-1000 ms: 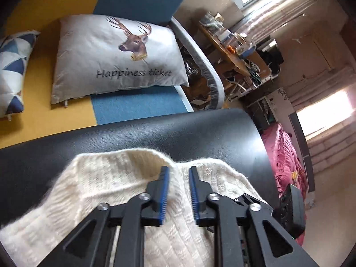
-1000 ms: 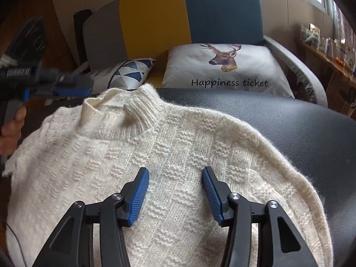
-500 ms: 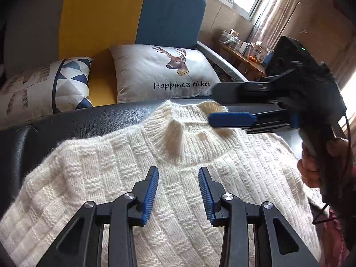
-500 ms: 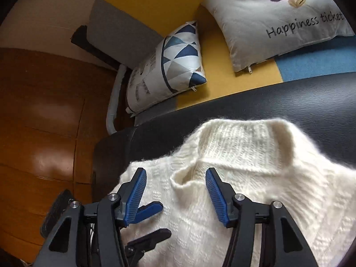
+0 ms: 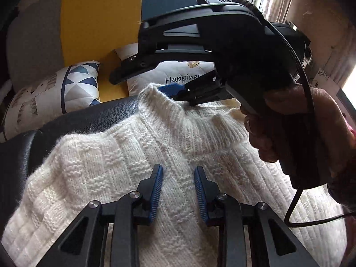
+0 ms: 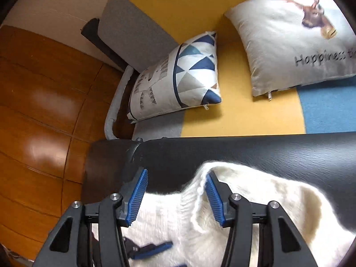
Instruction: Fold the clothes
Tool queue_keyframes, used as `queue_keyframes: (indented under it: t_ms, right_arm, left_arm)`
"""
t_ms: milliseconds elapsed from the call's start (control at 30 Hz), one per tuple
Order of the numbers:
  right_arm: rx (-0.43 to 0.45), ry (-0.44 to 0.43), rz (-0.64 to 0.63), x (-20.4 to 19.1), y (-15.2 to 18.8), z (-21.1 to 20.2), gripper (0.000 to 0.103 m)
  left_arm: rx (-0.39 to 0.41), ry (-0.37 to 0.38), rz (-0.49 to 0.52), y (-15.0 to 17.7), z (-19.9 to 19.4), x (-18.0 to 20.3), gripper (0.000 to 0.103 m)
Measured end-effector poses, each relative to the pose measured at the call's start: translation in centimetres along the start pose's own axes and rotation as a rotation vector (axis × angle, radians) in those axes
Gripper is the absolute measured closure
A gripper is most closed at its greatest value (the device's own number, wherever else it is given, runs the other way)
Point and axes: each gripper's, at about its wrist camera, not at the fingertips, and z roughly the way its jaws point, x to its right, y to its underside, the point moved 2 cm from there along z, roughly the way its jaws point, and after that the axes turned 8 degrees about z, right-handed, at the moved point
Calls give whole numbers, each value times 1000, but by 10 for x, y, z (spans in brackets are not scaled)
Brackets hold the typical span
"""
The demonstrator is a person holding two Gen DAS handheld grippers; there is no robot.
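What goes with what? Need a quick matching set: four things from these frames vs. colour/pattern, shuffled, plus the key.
Things:
1. sweater
2. left cushion
3. right cushion
4. padded surface under the sweater

Descriptions:
A. black, leather-like
B. deer print with "Happiness" text
C. cream knit
D. blue and grey triangles

Pairs: 1-C, 2-D, 3-B, 4-A

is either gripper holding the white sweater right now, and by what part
Nothing is held. The right gripper stands open around the cream knitted sweater's ribbed collar; the left gripper hovers open.
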Motion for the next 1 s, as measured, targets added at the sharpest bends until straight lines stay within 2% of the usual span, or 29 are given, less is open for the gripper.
queue_keyframes:
  t_ms: [133,200,233,300,400,433,500,533,633,733,833,867,933,1000]
  right_arm:
    - [28,56,-84,-5,22,-46,49]
    - [10,127,-145,-2,38,-55,49]
    - [-2,168,-179,-1,46,-57,49]
    - [-25,276,-243,6,62,-55,49]
    - [-33,467,-282,28,76,-46,49]
    - [-10,489,-299,33,78,-45,50]
    - [53,511,-303,39,78,-49,54]
    - [70,517,-316,38,79,-47,54]
    - [119,534,-352,37,83,-43,52]
    - [117,510,-326,36,84,-47,51]
    - [138,497,-301,24,97,-64,48]
    - [146,479,-317,16,113,-74,48]
    - [145,424,-331,-4,140,-81,47]
    - [134,367,-337,-22,170,-83,47]
  left_arm:
    - [3,31,-43,-3,-9,-7,74]
    - [31,50,-94,-10,-22,-19,74]
    - [46,20,-98,-15,-28,-24,74]
    - [59,-91,-63,-25,-34,-34,74]
    - [22,-138,-47,-37,-23,-47,74]
    - [-14,-166,-38,-36,-14,-50,74]
    - [-91,-242,-18,-30,6,-54,74]
    - [-97,-256,-23,-27,9,-57,72]
    - [-48,-248,-69,-16,2,-67,72]
    - [-28,-240,-78,-12,-2,-69,72]
    - [-55,-200,-119,-16,-10,-67,72]
    - [-51,-168,-153,-16,-18,-68,72]
    - [-5,-101,-229,-9,-48,-72,72]
    - [34,-97,-295,9,-84,-81,72]
